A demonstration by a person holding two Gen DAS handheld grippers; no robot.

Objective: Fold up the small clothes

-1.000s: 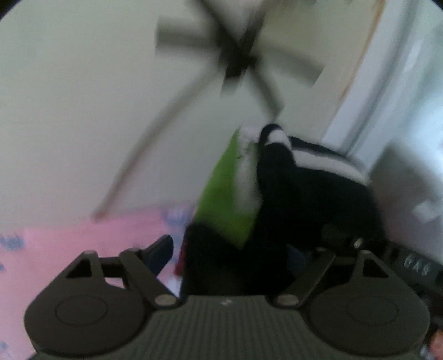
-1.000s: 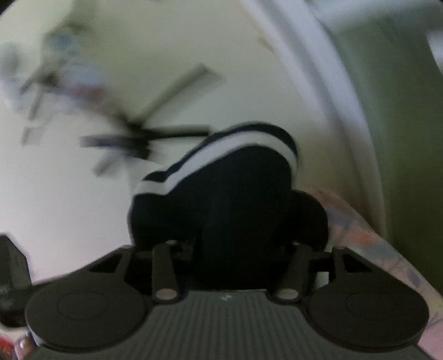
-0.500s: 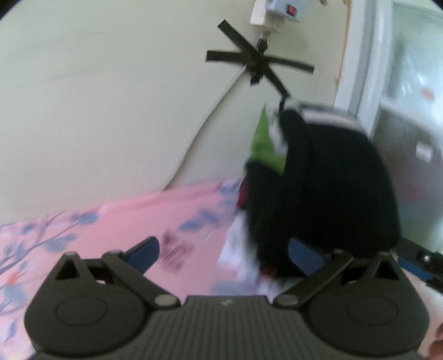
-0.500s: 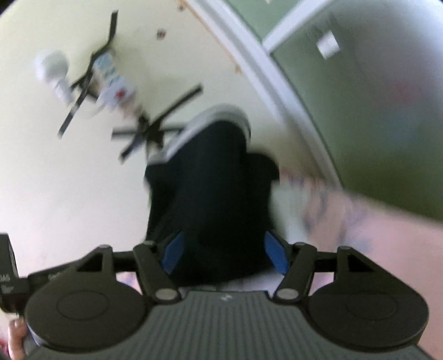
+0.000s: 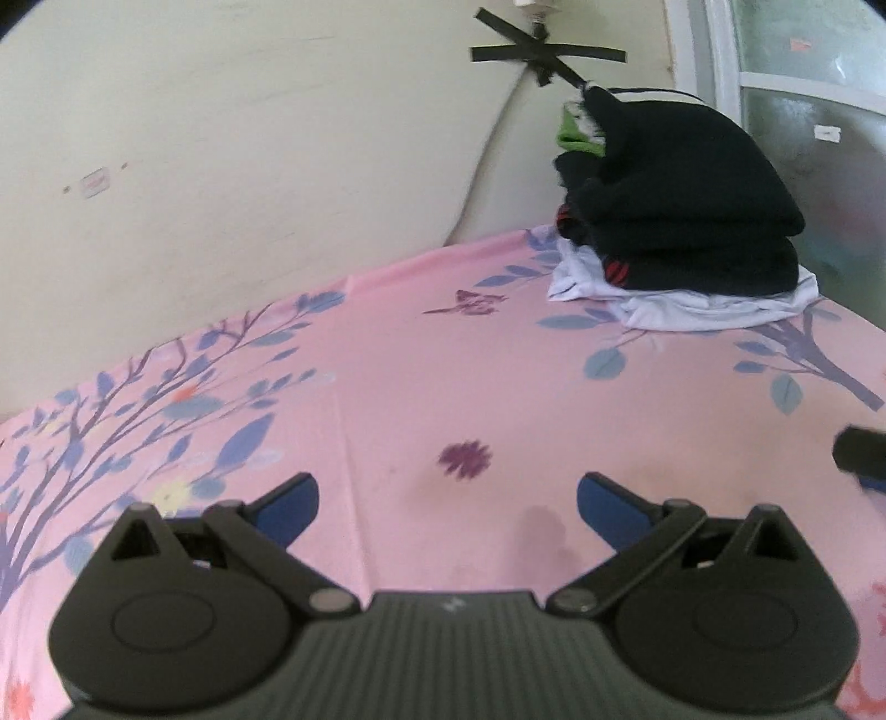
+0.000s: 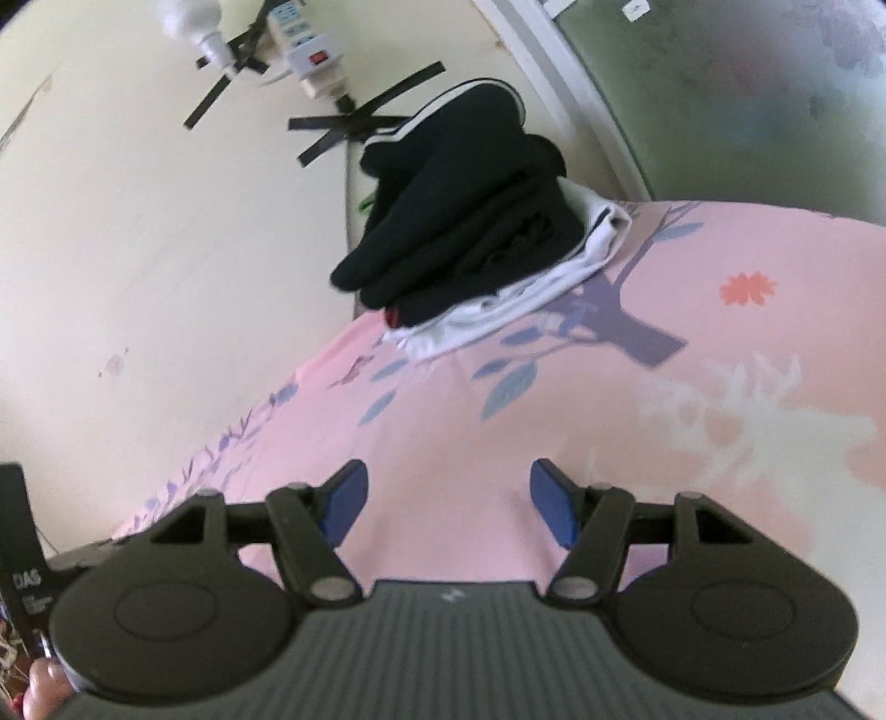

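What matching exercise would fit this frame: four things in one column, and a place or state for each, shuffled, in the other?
Things:
1. black garment
2. white garment
3. left gripper
4. power strip

Places or states:
A. open and holding nothing, above the pink sheet
B. fixed on the wall, beside black tape
C. top of the folded pile
D. bottom of the pile, directly on the sheet

Pairs: 1-C, 2-D, 3-A, 4-B

Folded dark clothes [image 5: 686, 210] stacked on white garment [image 5: 692, 304].
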